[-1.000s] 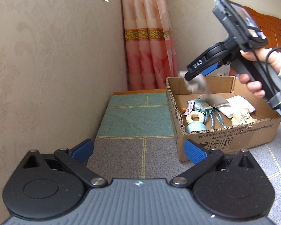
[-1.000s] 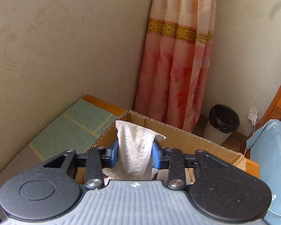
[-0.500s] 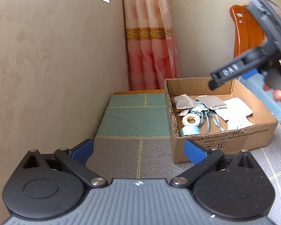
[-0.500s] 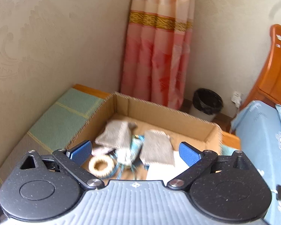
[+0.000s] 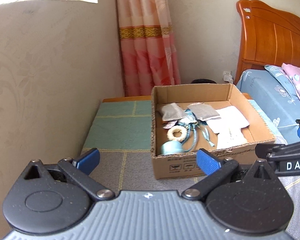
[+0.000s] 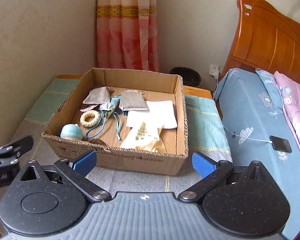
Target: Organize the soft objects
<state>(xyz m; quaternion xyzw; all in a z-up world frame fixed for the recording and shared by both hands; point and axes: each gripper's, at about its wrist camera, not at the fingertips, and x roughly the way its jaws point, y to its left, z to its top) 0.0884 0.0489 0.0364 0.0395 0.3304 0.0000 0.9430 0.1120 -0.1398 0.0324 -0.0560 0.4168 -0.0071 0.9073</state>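
An open cardboard box stands on a patchwork cloth. Inside lie two grey fabric pouches, a cream knitted ring, a blue drawstring pouch, a light blue soft piece, a white cloth and a cream printed bag. My left gripper is open and empty, in front of the box. My right gripper is open and empty, held back from the box's near wall.
A wall runs along the left. A pink curtain hangs behind the box. A bed with blue sheet, a phone on a cable and a wooden headboard are at the right. A black bin stands behind the box.
My right gripper opened and dropped the grey pouch into the box, then pulled back and down to the box's near side. My left gripper stayed about where it was.
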